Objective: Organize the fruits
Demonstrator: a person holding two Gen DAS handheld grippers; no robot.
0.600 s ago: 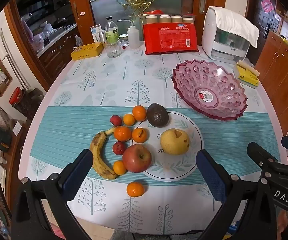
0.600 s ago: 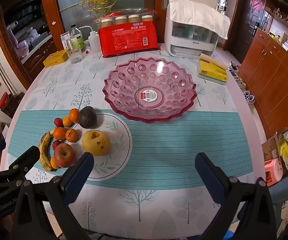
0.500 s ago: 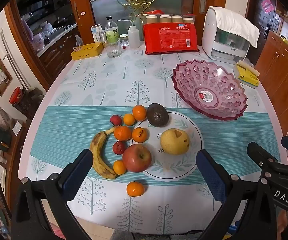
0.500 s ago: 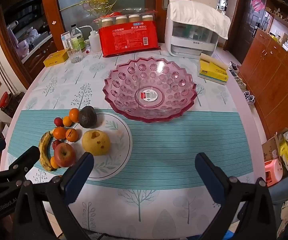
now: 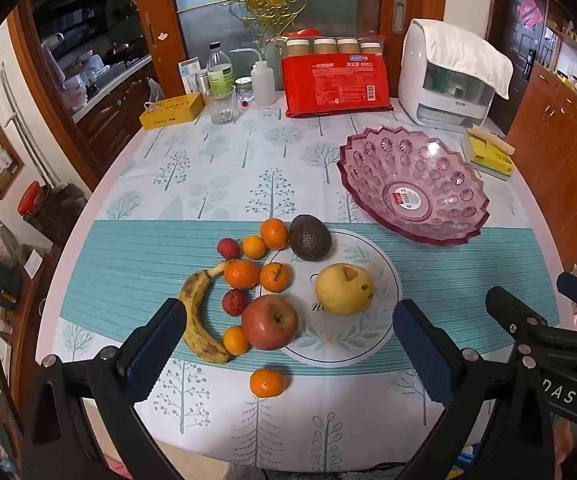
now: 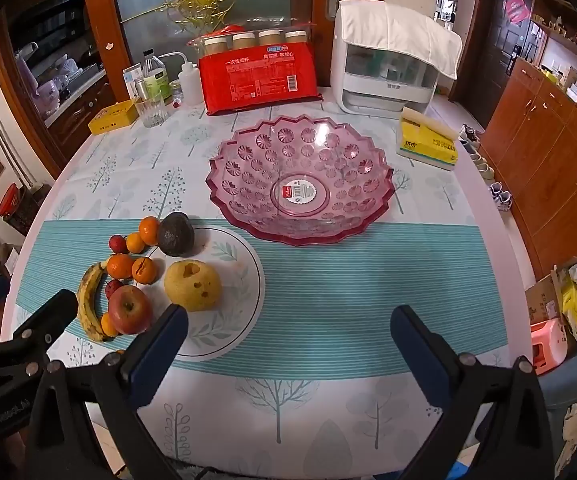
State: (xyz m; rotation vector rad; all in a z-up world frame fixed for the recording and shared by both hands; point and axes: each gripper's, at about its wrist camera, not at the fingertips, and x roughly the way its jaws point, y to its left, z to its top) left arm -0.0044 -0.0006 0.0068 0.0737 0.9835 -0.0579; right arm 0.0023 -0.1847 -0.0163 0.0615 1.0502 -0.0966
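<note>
- nothing has shifted since half a second ago: fruits [image 5: 269, 322] sit lower centre on the surface [image 5: 448, 280], pink bowl [image 5: 372, 184] upper right holds none
- left gripper [image 5: 288, 344] and right gripper [image 6: 288, 344] both gape wide, holding nothing, so sorting looks unstarted

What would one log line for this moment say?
left gripper: open, empty | right gripper: open, empty | fruits: on table | bowl: empty
</note>
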